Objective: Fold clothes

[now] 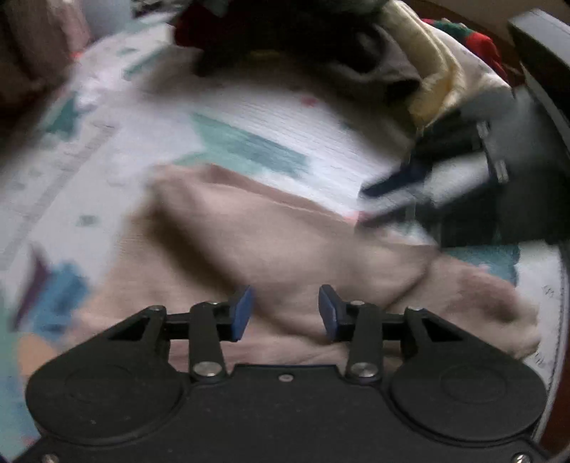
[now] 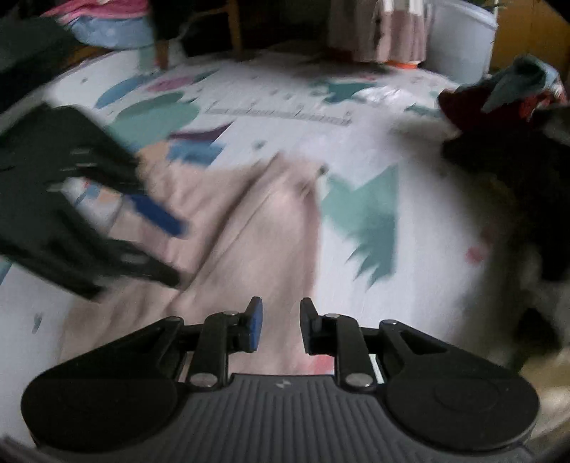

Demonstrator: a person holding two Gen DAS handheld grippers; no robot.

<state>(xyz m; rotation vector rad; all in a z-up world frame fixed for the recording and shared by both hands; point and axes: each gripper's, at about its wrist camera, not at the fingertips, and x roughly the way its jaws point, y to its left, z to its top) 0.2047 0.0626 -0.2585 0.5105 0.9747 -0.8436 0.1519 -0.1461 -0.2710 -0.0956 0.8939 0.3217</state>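
A pale pink garment (image 1: 285,242) lies rumpled on a white play mat (image 1: 285,117) printed with teal shapes. My left gripper (image 1: 286,313) hovers over the garment's near part, open, with nothing between its blue pads. My right gripper (image 2: 279,326) is over the same pink garment (image 2: 231,231) near its edge, its jaws a little apart with only cloth showing below the gap. Each gripper appears in the other's view: the right gripper (image 1: 381,199) at the garment's right side, the left gripper (image 2: 171,249) at its left. Both views are motion-blurred.
A heap of unfolded clothes (image 1: 392,64), dark, cream, grey and red, sits at the mat's far edge and shows as a dark pile (image 2: 498,149) in the right wrist view. Furniture legs (image 2: 233,28), a hanging pink cloth (image 2: 384,32) and a pale bin (image 2: 463,39) stand beyond the mat (image 2: 409,285).
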